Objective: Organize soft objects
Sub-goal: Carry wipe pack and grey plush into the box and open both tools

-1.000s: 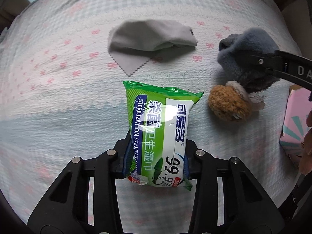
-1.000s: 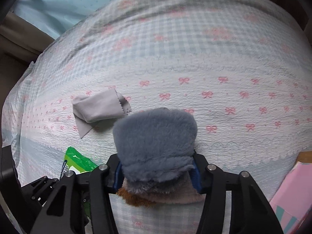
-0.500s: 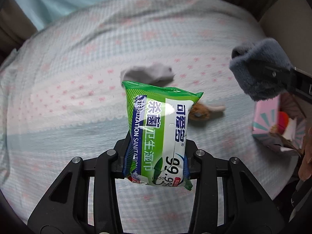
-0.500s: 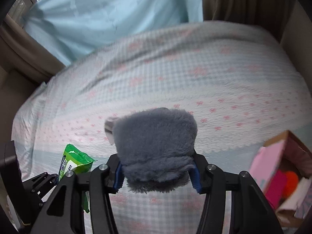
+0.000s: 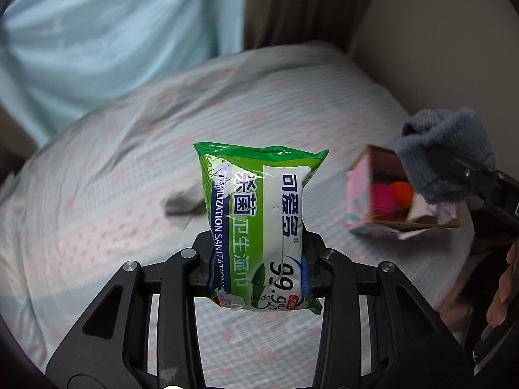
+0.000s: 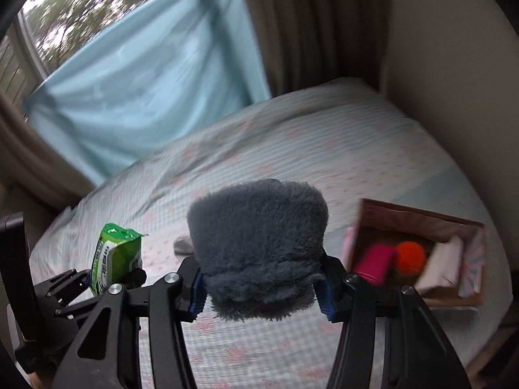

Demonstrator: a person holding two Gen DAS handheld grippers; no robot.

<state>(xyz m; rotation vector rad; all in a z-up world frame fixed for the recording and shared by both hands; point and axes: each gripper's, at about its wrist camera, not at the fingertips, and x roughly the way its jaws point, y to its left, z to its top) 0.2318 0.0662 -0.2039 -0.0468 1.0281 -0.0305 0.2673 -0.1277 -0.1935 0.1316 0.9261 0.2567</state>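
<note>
the left gripper (image 5: 259, 259) is holding a green pack of wet wipes (image 5: 259, 227) upright, its jaws closed on the pack's lower half so that most of the pack is standing up beyond them, lifted clear above the bed (image 5: 113, 178). the right gripper (image 6: 261, 278) is clamping a grey plush piece (image 6: 258, 249) between its jaws, the fluffy bulk sticking out past them and also hanging in the air over the bed. a cardboard box (image 6: 421, 217) is sitting on the bed to the right, holding a pink item (image 6: 373, 259), an orange ball (image 6: 410, 254) and a pale folded piece (image 6: 444, 259). a grey cloth (image 6: 183, 244) is lying on the bedspread beyond the grippers, partly hidden behind the held things. a light blue curtain (image 6: 146, 81) is hanging behind the bed.
</note>
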